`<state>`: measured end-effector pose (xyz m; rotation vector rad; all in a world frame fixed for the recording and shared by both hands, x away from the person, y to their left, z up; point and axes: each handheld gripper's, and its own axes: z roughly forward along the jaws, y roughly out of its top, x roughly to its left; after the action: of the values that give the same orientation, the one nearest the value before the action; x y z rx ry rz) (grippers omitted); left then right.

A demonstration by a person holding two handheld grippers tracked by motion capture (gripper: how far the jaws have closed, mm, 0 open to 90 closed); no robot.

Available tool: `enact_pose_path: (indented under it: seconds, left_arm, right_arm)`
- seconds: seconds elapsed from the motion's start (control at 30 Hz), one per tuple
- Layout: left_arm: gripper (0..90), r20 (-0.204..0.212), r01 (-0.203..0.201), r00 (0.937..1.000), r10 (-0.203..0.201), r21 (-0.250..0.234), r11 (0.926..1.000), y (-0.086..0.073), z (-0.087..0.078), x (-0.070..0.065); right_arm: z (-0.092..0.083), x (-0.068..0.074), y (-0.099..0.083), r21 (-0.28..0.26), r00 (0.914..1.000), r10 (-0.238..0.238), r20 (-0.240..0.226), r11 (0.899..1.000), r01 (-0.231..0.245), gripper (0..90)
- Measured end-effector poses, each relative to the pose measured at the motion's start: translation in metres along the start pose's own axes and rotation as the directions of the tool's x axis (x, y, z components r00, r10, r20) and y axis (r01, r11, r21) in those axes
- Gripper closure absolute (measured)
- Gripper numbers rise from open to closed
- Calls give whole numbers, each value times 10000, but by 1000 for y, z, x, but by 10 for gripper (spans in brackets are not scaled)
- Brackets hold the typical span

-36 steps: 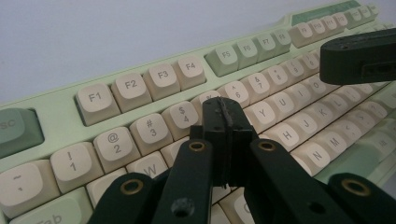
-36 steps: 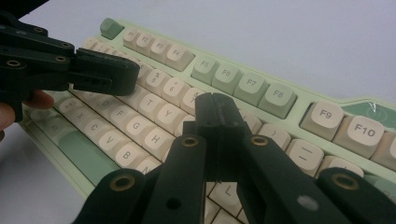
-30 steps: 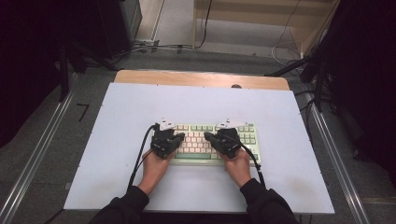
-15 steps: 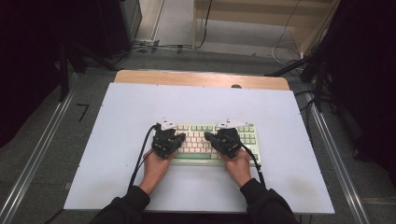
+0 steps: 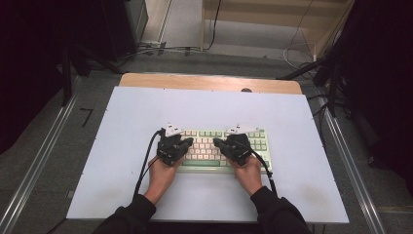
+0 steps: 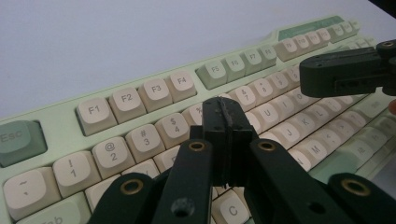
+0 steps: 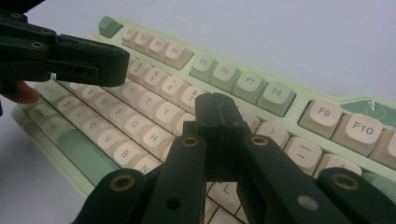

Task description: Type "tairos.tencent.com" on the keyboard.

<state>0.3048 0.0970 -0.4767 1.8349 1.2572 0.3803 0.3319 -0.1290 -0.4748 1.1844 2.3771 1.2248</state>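
Poised mid-frame over the keyboard (image 5: 214, 146), left gripper (image 6: 225, 109) and right gripper (image 7: 216, 105) pinched empty, tips above the keys, no press visible yet.

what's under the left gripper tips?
The keyboard. The left gripper, jaws shut and empty, hangs over the number and letter rows near the 5 key. The keys right below the tips are covered, so contact can't be told.

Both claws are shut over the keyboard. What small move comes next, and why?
Probably dip the left claw straight down to tap the key under its tip. Both claws, left and right, hover shut above the keyboard, poised like typing fingers, and closed tips suit pressing one key.
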Motion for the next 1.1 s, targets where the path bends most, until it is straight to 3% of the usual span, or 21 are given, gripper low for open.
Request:
enact_pose_path:
  seconds: [0.33, 1.1]
  left_arm:
    - [900, -60, 56, 10000, -58, -246, 9997, 0, -6, 2]
    - [900, -145, 131, 9998, -135, -289, 9995, -4, -16, 9]
  right_arm:
    - [0, 0, 0, 4, 10000, -4, -9, 10000, 4, 873]
    - [-4, -3, -2, 25, 9999, 84, 87, 10000, -84, 874]
